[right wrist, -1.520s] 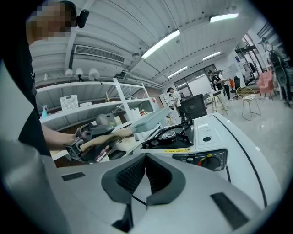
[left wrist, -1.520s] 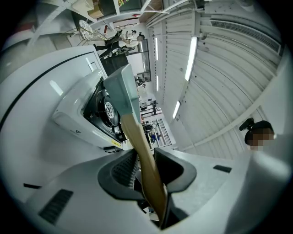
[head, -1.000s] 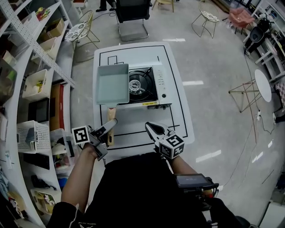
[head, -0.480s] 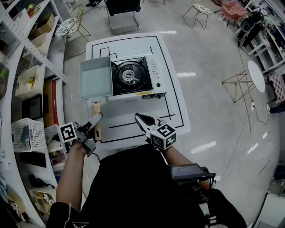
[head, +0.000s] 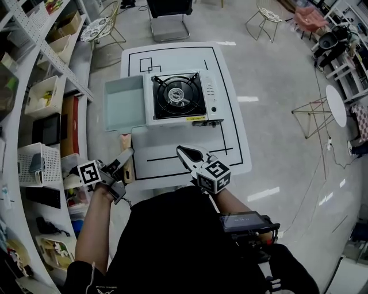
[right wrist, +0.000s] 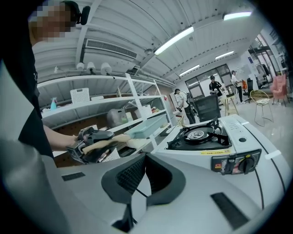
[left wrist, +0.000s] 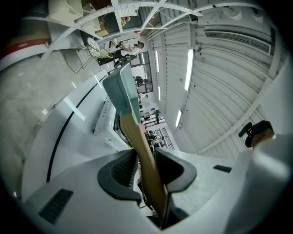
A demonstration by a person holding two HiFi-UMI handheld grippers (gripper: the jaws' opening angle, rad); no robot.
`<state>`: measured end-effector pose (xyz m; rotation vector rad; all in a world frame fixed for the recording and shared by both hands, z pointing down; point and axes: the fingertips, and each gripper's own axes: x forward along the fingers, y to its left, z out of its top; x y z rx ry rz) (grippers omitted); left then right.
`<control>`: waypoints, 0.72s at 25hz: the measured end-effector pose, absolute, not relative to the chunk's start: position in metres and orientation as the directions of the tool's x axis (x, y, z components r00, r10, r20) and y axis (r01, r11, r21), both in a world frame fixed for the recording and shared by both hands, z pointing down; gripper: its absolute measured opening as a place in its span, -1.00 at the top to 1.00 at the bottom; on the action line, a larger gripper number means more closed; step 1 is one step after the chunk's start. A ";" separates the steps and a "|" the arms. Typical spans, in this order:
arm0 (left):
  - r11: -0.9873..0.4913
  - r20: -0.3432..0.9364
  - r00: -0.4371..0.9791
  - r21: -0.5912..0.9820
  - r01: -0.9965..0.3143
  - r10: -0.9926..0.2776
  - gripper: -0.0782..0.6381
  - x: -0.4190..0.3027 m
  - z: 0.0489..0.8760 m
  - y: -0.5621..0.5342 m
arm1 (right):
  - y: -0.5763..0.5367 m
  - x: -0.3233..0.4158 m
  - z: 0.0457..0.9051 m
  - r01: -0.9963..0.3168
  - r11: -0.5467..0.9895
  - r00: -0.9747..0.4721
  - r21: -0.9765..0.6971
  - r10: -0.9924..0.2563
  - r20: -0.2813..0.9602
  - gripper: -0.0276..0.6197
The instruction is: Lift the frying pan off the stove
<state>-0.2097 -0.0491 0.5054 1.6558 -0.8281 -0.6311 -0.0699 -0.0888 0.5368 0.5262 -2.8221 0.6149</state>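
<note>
The frying pan (head: 123, 109) is a pale blue-grey rectangular pan with a wooden handle (head: 126, 150). It hangs just left of the white gas stove (head: 207, 95), off the burner and past the table's left edge. My left gripper (head: 125, 156) is shut on the handle; in the left gripper view the wooden handle (left wrist: 137, 141) runs between both pads up to the pan (left wrist: 120, 93). My right gripper (head: 181, 150) hovers over the table in front of the stove, shut and holding nothing. In the right gripper view the stove (right wrist: 201, 137) stands ahead and the pan (right wrist: 146, 127) to its left.
The white table (head: 172, 158) carries black taped lines. White shelving (head: 52, 86) with bins and boxes runs close along the left, beside the pan. Chairs (head: 169, 17) stand beyond the table and a small round table (head: 339, 109) at the right. People stand far off.
The pan has moved left, from partly over the stove to beside it, still in my left gripper. The burner is now fully uncovered. My right gripper has shifted only a little.
</note>
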 end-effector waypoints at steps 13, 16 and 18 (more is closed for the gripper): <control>-0.105 0.025 0.562 0.974 -0.199 -0.827 0.45 -0.227 0.509 -0.018 | -0.070 -0.080 0.536 -0.359 0.870 -0.922 -0.338 -0.275 0.271 0.84; -0.104 0.029 0.558 0.973 -0.205 -0.829 0.45 -0.230 0.511 -0.014 | -0.068 -0.082 0.536 -0.358 0.872 -0.923 -0.334 -0.277 0.269 0.84; -0.103 0.029 0.557 0.974 -0.204 -0.830 0.45 -0.232 0.512 -0.013 | -0.066 -0.084 0.535 -0.361 0.870 -0.922 -0.334 -0.281 0.266 0.84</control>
